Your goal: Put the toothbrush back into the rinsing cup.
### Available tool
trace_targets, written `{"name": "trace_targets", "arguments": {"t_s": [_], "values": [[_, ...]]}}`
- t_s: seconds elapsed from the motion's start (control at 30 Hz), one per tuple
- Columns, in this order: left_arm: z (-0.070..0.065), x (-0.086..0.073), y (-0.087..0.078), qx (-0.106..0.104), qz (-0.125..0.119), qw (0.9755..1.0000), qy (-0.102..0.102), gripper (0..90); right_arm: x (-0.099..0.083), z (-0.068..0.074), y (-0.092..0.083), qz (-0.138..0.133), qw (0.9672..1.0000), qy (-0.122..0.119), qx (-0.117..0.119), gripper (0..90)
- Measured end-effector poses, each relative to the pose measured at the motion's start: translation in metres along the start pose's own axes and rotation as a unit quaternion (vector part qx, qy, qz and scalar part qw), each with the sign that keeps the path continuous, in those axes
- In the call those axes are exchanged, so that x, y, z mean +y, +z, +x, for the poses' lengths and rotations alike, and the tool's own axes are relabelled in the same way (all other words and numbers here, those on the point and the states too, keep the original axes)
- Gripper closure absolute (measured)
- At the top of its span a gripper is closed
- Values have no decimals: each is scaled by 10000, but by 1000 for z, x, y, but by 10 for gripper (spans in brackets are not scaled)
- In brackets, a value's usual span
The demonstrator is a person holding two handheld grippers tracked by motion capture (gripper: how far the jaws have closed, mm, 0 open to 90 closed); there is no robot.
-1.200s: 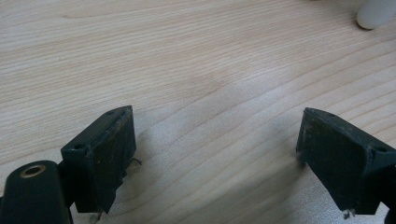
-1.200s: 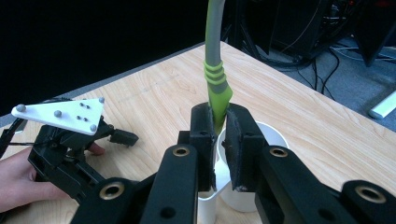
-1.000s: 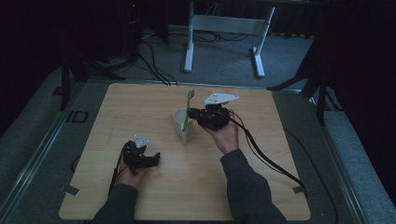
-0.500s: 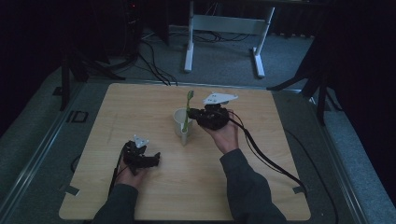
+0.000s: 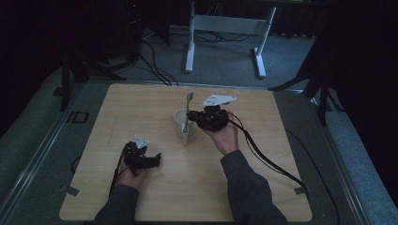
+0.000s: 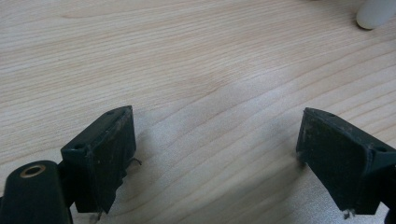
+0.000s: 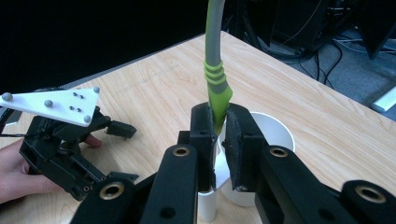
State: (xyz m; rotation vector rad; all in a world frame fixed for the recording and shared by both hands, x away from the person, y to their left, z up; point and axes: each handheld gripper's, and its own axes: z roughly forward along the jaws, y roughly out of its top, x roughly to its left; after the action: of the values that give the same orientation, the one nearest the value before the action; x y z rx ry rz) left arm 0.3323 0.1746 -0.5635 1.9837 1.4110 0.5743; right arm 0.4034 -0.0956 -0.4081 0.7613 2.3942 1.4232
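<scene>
The table (image 5: 155,197) is pale wood with a fine straight grain, matte and smooth. The right claw (image 7: 219,126) has its two blocky black jaws pressed narrow on a toothbrush (image 7: 215,79), gripping the glossy lime-green part of the handle, which is ribbed just above the jaws and turns to grey plastic higher up (the handle stands nearly upright). Directly beyond and below that claw sits a round white cup (image 7: 273,133), plain and smooth-walled; a white end of the toothbrush reaches down beside the cup's near side. The left claw (image 6: 215,149) rests low over bare wood, its scuffed black jaws spread wide with nothing between them. From the high view, the left claw (image 5: 149,159) lies well apart from the cup (image 5: 180,123).
</scene>
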Motion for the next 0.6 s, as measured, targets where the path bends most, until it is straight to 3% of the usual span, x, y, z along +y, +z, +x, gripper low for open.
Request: {"name": "trace_targets", "arguments": {"t_s": [0.6], "values": [[0, 0, 0, -2, 2, 10000, -1, 128, -7, 2, 10, 185, 9998, -32, 8, 816]]}}
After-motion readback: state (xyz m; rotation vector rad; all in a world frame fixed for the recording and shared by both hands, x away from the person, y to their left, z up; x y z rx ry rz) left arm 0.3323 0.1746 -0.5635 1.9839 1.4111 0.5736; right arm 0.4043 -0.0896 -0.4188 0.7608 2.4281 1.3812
